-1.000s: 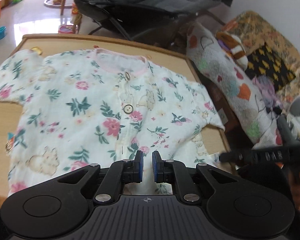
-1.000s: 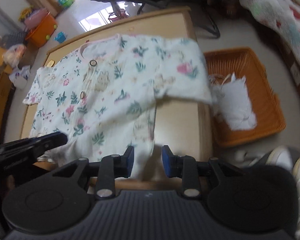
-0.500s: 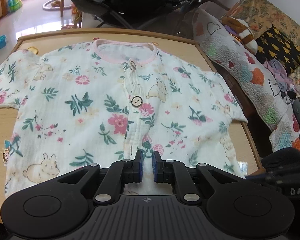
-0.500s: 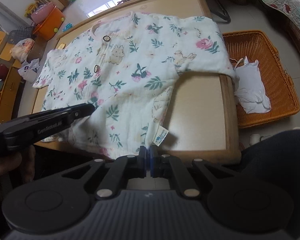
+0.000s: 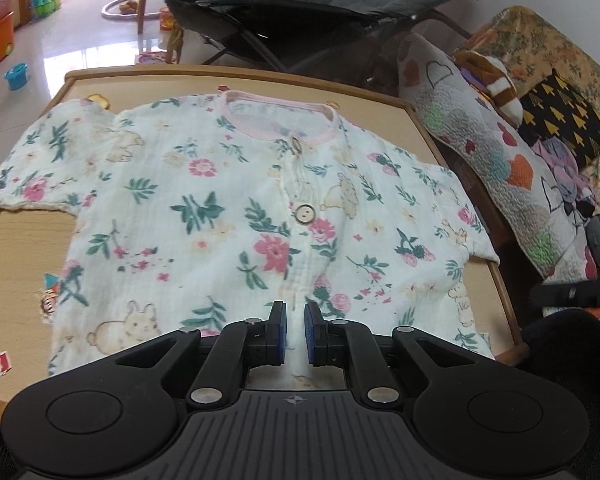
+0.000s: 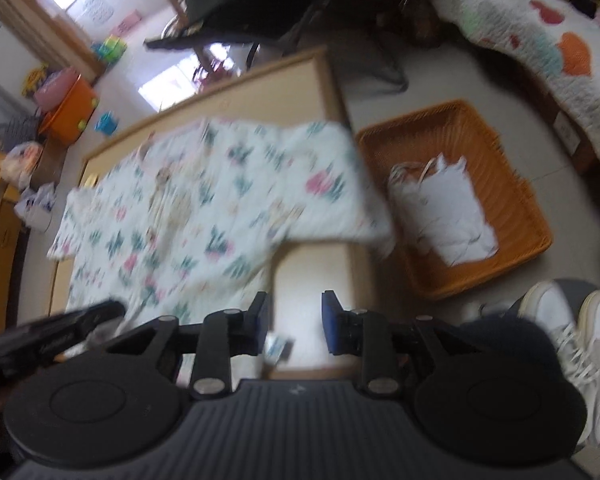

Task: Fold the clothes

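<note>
My right gripper (image 6: 293, 322) is standing with a plain gap between its blue pads, nothing between them. Half a second ago the pads were pressed together at the shirt's hem near the care label; they have just been opening, and the right-wrist view is now blurring and showing more floor, so I am lifting away from the cloth. My left gripper (image 5: 295, 330) is keeping the same narrow slit between its pads as a second ago; the hem is lying under them, but I cannot tell whether the pads are pinching it.

The floral shirt (image 5: 236, 216) is lying flat, front up and buttoned, across the wooden table (image 5: 24, 248), filling the middle of the left-wrist frame, pink collar toward the top. Compared with a second ago it is sitting straighter and smoother, both short sleeves spread, the right sleeve hanging slightly past the table edge at the right of the frame.

Beyond the table, the orange basket (image 6: 512, 200) is holding a white garment (image 6: 440, 208) at the right of the right-wrist frame.

I judge the spreading is finishing and the first fold is coming next, probably a sleeve.
</note>
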Action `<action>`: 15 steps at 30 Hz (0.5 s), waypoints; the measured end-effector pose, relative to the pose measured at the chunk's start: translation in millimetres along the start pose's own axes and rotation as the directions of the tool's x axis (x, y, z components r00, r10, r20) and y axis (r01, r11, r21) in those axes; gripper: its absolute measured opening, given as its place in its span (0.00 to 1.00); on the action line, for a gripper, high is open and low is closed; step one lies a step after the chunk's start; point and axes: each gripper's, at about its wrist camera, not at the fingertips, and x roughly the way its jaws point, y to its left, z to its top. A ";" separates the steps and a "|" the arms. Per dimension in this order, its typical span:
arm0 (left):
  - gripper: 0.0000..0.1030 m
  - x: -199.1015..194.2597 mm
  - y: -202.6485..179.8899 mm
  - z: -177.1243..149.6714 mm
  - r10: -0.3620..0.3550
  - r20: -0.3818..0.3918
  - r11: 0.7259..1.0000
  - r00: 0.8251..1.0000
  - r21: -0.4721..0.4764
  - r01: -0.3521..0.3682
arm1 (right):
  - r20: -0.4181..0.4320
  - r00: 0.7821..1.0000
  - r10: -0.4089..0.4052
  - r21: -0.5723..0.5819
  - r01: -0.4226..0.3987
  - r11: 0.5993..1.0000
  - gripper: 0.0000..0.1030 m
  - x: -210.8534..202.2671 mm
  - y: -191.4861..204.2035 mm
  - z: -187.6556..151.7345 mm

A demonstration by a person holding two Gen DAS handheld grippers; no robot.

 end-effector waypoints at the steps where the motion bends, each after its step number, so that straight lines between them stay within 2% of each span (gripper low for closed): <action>1: 0.14 -2.6 3.1 -1.5 0.006 0.002 1.000 1.000 -0.010 -0.006 | 0.020 1.000 -0.011 0.016 0.011 1.000 0.27 1.1 -5.0 3.1; 4: 0.15 -5.8 9.3 -6.2 0.028 -0.002 0.999 1.000 -0.025 -0.028 | 0.069 0.997 -0.043 0.053 0.040 0.998 0.28 6.9 -18.1 10.2; 7: 0.15 -6.5 13.4 -10.6 0.051 -0.011 0.998 0.999 -0.035 -0.051 | 0.073 0.993 -0.091 0.049 0.087 0.995 0.28 17.9 -20.9 12.0; 15: 0.16 -10.0 15.5 -13.0 0.090 -0.007 0.993 0.996 -0.082 -0.090 | 0.061 0.986 -0.154 -0.016 0.155 0.988 0.27 40.0 -10.6 14.4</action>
